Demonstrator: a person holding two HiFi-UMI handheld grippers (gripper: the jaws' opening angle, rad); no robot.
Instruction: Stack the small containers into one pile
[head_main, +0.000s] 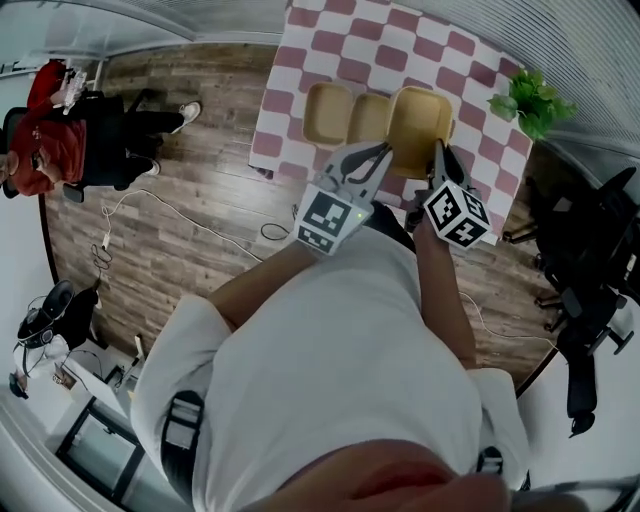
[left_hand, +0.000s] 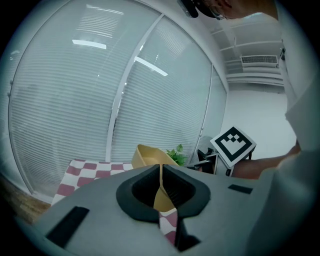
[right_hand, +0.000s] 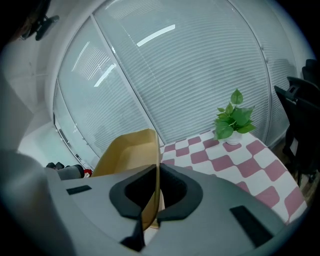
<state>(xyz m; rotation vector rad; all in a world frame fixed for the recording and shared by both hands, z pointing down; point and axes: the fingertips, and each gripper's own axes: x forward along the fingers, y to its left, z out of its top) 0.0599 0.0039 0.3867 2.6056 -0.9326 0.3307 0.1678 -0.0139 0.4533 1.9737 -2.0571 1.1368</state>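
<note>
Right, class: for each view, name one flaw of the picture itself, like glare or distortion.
Head view: the wide lens bends the checked table. Left gripper view: light streaks glare on the blinds. Right gripper view: the window frame curves, and the corners are dark.

- Bright, even light filters through white window blinds (left_hand: 75, 100), giving the room a cool cast and faint shadows.
- Strip-light reflections (right_hand: 156, 34) streak the glass in both gripper views.
- Fisheye lenses bow the blinds and the wooden floor (head_main: 180, 230); corners vignette to black.
- The left gripper (left_hand: 161, 169) and right gripper (right_hand: 158, 172) loom grey and soft up close, the tan container (right_hand: 125, 150) beyond them crisper.
</note>
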